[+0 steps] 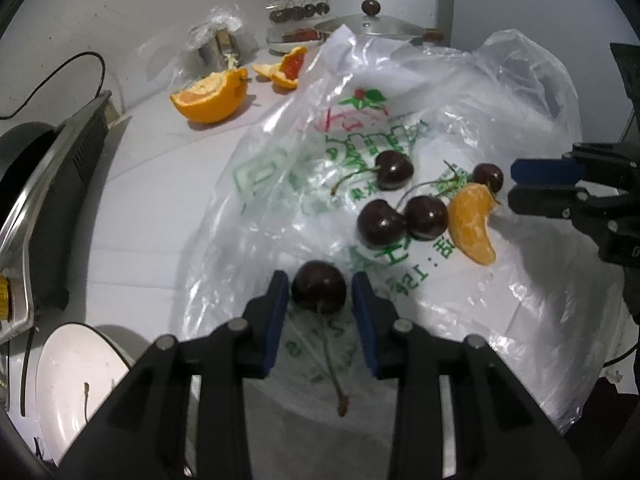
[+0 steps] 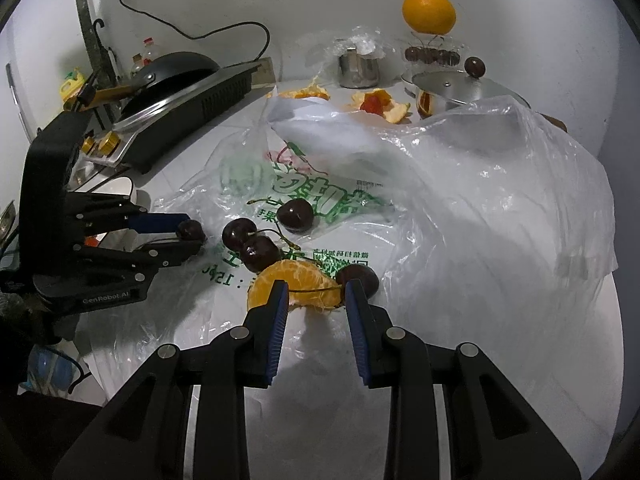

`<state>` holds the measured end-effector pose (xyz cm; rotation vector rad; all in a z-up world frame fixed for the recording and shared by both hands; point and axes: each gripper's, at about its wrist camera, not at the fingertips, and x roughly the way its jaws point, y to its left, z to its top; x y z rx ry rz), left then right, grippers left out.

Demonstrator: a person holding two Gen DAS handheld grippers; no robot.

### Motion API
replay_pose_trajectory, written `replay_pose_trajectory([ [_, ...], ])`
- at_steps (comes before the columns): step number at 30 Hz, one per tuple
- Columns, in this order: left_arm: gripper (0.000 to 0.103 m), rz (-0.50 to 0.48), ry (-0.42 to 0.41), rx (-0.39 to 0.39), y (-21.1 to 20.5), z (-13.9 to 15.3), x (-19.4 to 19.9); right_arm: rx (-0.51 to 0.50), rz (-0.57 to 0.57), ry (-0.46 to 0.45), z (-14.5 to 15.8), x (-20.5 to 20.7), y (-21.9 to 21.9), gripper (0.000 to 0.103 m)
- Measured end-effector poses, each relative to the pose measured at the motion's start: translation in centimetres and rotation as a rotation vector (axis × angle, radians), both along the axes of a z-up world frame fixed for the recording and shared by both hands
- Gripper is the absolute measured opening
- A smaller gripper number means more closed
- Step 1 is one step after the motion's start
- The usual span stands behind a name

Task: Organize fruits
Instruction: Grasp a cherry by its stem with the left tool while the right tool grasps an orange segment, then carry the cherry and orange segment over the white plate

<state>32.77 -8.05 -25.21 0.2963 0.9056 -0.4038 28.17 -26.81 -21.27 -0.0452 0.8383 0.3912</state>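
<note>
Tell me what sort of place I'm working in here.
Most likely a home kitchen counter: a wok sits on a countertop stove, a lidded steel pot stands by the wall, and oil bottles are behind the stove.

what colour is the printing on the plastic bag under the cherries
Mostly green, with a little red near the top of the plastic bag; clearest in the left wrist view.
</note>
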Motion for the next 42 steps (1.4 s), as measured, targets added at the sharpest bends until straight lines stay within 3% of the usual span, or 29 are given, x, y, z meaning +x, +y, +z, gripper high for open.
replay_pose_trajectory([
  [9, 0.028, 0.006, -0.038, -0.052, 0.6, 1.6, -1.2, 0.007, 0.028, 0.019, -0.2, -0.2, 1.4, 0.033],
  [11, 0.028, 0.015, -0.051, -0.068, 1.0, 2.1, -1.5, 0.008, 0.032, 0.028, -0.3, -0.1, 1.8, 0.052],
  [12, 0.028, 0.022, -0.058, -0.083, 1.3, 2.5, -1.7, 0.012, 0.034, 0.036, -0.4, -0.1, 2.0, 0.053],
  [20, 0.028, 0.057, -0.106, -0.148, 3.3, 4.5, -3.0, -0.012, -0.019, 0.09, -1.5, 0.4, 3.0, 0.054],
  [31, 0.028, 0.059, -0.122, -0.194, 4.9, 5.2, -4.7, -0.071, -0.083, 0.072, -2.2, 1.3, 4.2, 0.054],
  [38, 0.028, 0.055, -0.13, -0.207, 5.2, 5.2, -5.9, -0.103, -0.065, 0.039, -2.3, 1.0, 4.4, 0.028],
  [42, 0.028, 0.056, -0.136, -0.212, 5.3, 5.4, -6.6, -0.099, -0.045, 0.044, -2.0, 0.1, 4.5, 0.024],
])
